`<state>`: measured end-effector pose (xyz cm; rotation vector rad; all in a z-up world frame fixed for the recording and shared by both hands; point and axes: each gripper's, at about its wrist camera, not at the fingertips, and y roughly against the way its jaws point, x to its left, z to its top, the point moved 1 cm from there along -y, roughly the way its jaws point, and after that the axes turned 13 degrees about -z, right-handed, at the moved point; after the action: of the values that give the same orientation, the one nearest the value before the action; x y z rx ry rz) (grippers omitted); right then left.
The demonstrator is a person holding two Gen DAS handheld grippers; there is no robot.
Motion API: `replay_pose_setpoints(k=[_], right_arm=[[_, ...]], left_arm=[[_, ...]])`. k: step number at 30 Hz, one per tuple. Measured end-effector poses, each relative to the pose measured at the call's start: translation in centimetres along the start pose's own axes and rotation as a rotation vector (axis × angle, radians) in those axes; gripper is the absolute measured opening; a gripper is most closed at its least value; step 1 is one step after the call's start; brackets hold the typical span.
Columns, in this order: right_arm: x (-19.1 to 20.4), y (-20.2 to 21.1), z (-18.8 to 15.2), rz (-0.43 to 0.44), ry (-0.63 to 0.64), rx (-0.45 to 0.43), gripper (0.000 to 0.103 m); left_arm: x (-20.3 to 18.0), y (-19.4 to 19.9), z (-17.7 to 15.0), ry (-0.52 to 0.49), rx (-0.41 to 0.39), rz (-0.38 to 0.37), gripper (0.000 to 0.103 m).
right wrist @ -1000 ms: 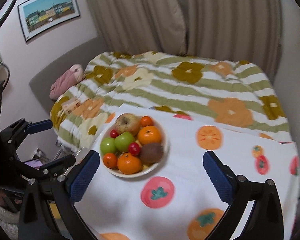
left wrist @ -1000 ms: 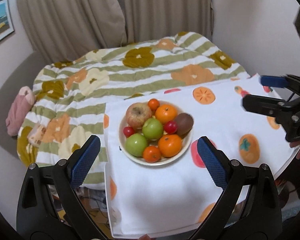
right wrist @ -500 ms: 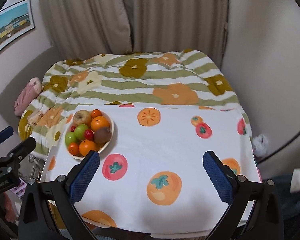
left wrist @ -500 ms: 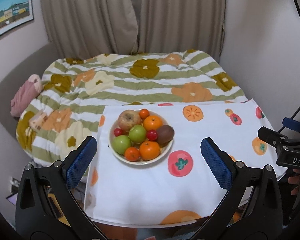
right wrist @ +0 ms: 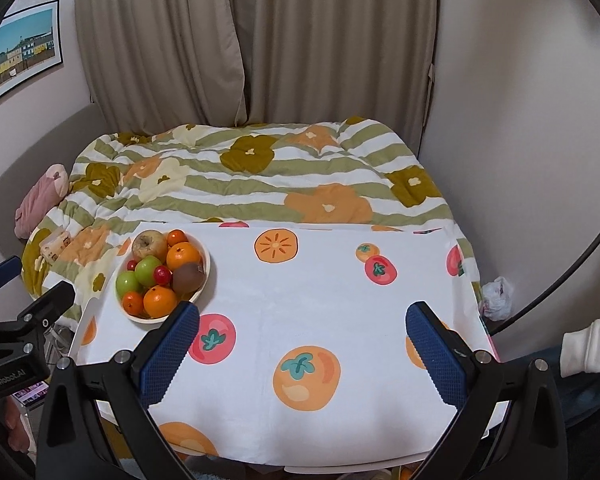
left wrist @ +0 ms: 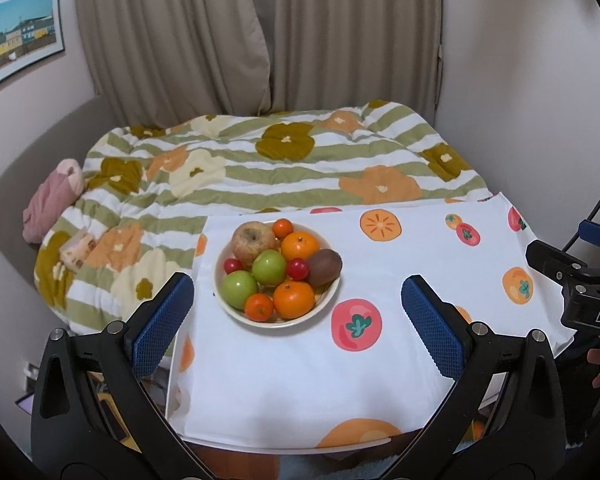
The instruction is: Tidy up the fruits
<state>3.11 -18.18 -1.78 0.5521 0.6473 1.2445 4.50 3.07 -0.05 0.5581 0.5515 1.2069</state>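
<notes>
Both views have shifted only slightly over the last half second: the round cream bowl of mixed fruit (left wrist: 277, 276) sits a little lower and nearer in each. It rests on the white tablecloth printed with orange and red fruit (left wrist: 300, 368), near the left rear corner, holding apples, oranges, a kiwi and small red fruits. Left gripper (left wrist: 296, 320) hovers before the bowl, jaws wide apart, holding nothing. Right gripper (right wrist: 300, 344) hangs over bare cloth, likewise spread and empty.
</notes>
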Motion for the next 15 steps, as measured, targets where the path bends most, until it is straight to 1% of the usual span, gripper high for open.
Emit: replay_pose_setpoints(k=[15], right_arm=[[-0.19, 0.38, 0.21, 0.006, -0.01, -0.005, 0.103]], left_arm=[[-0.27, 0.58, 0.34, -0.008, -0.017, 0.022, 0.103]])
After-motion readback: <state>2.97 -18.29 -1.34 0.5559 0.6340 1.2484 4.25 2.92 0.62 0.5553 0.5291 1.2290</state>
